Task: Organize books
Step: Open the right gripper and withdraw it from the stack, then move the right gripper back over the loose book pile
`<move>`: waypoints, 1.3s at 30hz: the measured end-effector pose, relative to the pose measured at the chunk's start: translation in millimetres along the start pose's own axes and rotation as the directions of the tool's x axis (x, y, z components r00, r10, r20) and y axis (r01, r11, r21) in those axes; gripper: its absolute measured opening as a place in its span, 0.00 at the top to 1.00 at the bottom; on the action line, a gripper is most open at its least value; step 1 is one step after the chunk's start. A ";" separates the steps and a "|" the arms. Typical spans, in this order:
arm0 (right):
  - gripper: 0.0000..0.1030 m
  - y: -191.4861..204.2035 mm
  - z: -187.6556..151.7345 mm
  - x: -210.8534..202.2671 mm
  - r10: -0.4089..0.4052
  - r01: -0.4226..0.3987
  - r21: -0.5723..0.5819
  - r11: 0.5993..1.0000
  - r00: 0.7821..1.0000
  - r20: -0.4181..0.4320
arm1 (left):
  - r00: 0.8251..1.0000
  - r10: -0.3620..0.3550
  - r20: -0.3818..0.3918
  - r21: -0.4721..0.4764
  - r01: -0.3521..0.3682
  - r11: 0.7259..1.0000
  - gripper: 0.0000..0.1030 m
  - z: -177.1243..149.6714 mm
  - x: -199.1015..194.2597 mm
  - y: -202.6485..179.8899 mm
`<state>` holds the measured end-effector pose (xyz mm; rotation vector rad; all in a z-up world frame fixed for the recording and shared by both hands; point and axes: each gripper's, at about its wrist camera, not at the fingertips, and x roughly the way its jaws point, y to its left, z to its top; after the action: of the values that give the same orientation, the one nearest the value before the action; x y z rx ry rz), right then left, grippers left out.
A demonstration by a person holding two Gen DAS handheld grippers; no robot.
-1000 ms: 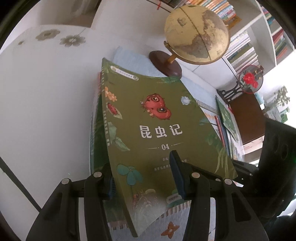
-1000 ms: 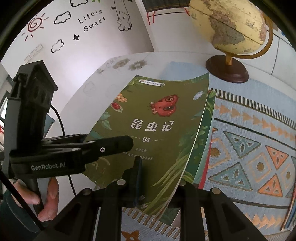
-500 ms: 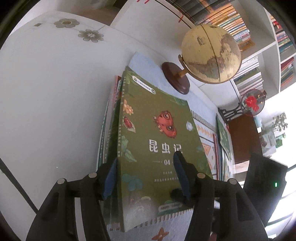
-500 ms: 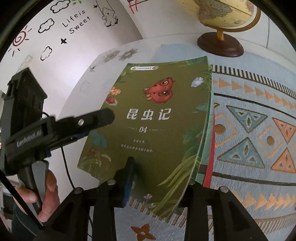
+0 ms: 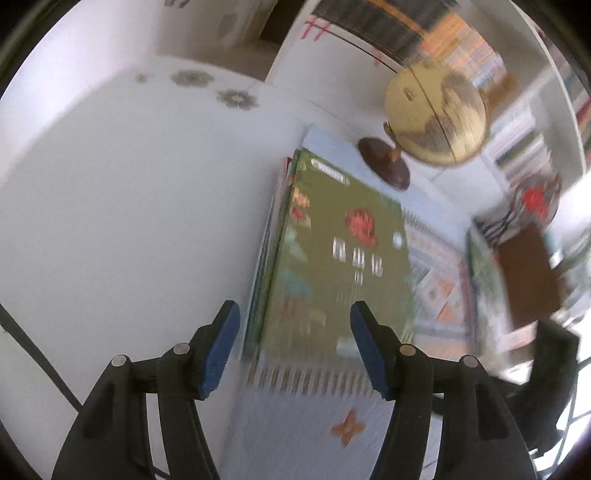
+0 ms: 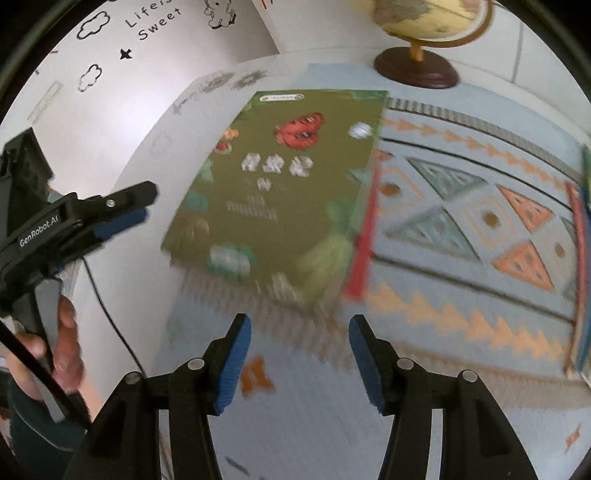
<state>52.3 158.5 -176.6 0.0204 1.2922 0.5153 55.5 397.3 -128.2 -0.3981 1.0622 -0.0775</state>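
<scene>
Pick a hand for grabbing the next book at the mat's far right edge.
Right, probably. The right tool is open and empty over the mat, nearer those books. The left tool, also open, hangs by the green book stack at the mat's left edge.

Home study or kid's reading room. Packed bookshelves [image 5: 517, 122] at 1 o'clock in left wrist view, antique-style globe [image 5: 436, 114] on wooden base beside them. Wall decals [image 6: 155, 22] reading "Life is Sweet" with clouds and teddy at 11 o'clock in right wrist view. Patterned tablecloth [image 6: 461, 229] covers white table [image 5: 129, 221].
</scene>
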 end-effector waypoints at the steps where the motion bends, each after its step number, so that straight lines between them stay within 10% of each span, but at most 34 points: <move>1: 0.48 -2.0 -7.1 -4.8 -0.011 0.011 -0.001 1.000 1.000 0.003 | 0.999 0.033 0.006 0.031 -0.033 0.999 0.35 -11.0 -7.7 -11.3; 10: 0.48 -73.5 -124.3 -122.6 -0.127 0.112 0.124 0.986 0.984 0.123 | 0.999 -0.023 -0.038 0.163 0.029 0.986 0.26 -130.1 -49.4 -150.3; 19: 0.47 -123.1 -198.7 -273.7 -0.283 0.201 0.255 0.946 0.894 0.346 | 0.987 -0.138 0.081 0.284 0.110 0.953 0.26 -168.8 -123.5 -279.0; 32: 0.29 -183.9 -194.4 -404.3 -0.417 0.185 0.413 0.892 0.691 0.591 | 0.908 -0.327 0.260 0.431 0.194 0.881 0.01 -105.3 -182.2 -375.3; 39: 0.15 -230.3 -118.9 -410.4 -0.439 0.185 0.438 0.880 0.668 0.600 | 0.912 -0.320 0.255 0.458 0.178 0.871 0.01 -14.2 -104.0 -401.9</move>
<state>-48.9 -231.8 93.6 0.2535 0.5981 -0.0548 43.5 47.2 95.0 -0.1395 0.6350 -0.4596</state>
